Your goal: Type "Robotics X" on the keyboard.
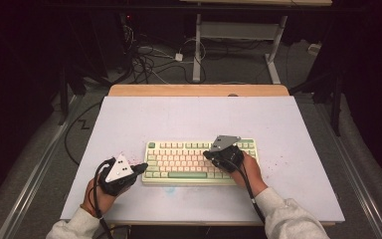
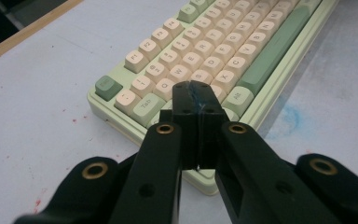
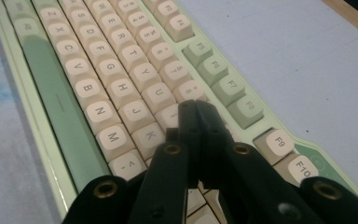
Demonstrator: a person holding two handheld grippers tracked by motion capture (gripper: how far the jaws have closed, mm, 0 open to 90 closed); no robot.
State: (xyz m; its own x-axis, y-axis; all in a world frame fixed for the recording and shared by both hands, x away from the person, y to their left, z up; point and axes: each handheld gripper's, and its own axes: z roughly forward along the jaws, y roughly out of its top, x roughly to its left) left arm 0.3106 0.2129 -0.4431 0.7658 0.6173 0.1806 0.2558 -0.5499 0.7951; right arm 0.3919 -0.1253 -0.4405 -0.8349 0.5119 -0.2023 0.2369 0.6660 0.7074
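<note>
A pale green keyboard point(image 1: 199, 162) with cream and green keycaps lies on the white table, near its front. My left gripper point(image 1: 142, 168) is shut with nothing in it, its tips at the keyboard's left front corner. In the left gripper view the closed jaws hover over the keyboard point(image 2: 223, 51) near the Tab and Caps keys, and my left gripper point(image 2: 196, 88) points across the letter rows. My right gripper point(image 1: 210, 155) is shut and empty over the right half of the keys. In the right gripper view my right gripper point(image 3: 195, 106) ends above the keyboard point(image 3: 98, 70), close to the I and K keys.
The white table top point(image 1: 194, 114) has faint red specks and a blue smudge point(image 1: 171, 189) in front of the keyboard. A wooden edge point(image 1: 199, 90) runs along the far side. Beyond it are a desk frame point(image 1: 238, 45) and cables on the floor.
</note>
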